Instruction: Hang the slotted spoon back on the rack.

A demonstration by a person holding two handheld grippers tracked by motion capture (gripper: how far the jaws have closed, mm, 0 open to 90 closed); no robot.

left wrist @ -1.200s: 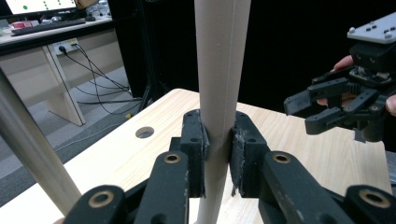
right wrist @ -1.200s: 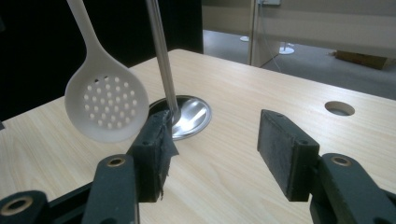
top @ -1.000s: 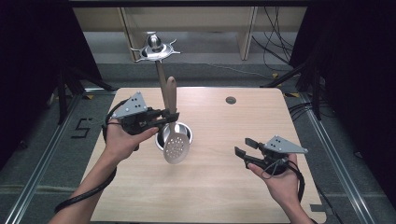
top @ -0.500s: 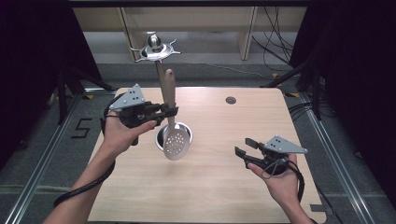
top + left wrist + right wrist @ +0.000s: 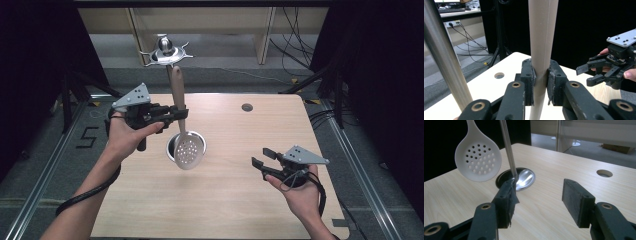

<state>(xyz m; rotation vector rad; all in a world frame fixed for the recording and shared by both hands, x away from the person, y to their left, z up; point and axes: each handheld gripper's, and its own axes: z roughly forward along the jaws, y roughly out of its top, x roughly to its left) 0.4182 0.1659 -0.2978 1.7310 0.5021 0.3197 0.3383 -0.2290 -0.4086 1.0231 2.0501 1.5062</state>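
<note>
A pale slotted spoon (image 5: 188, 150) hangs bowl down over the table, its handle (image 5: 542, 37) upright. My left gripper (image 5: 181, 114) is shut on that handle, both pads pressing it in the left gripper view (image 5: 540, 80). Just behind the spoon stands a metal utensil rack: a thin pole (image 5: 507, 147) rising from a round steel base (image 5: 524, 177) to a crown of hooks (image 5: 166, 50). The handle's top reaches close under the hooks. My right gripper (image 5: 260, 156) is open and holds nothing, low at the table's right, its jaws (image 5: 537, 195) pointing toward the rack base.
The light wooden table (image 5: 230, 200) has a round cable hole (image 5: 247, 107) near its far edge. Black curtains close both sides, and cables lie on the floor beyond the table. The right gripper also appears in the left gripper view (image 5: 594, 72).
The left gripper has lifted the spoon a little, bringing the handle's top closer to the hooks. The right gripper has stayed put.
</note>
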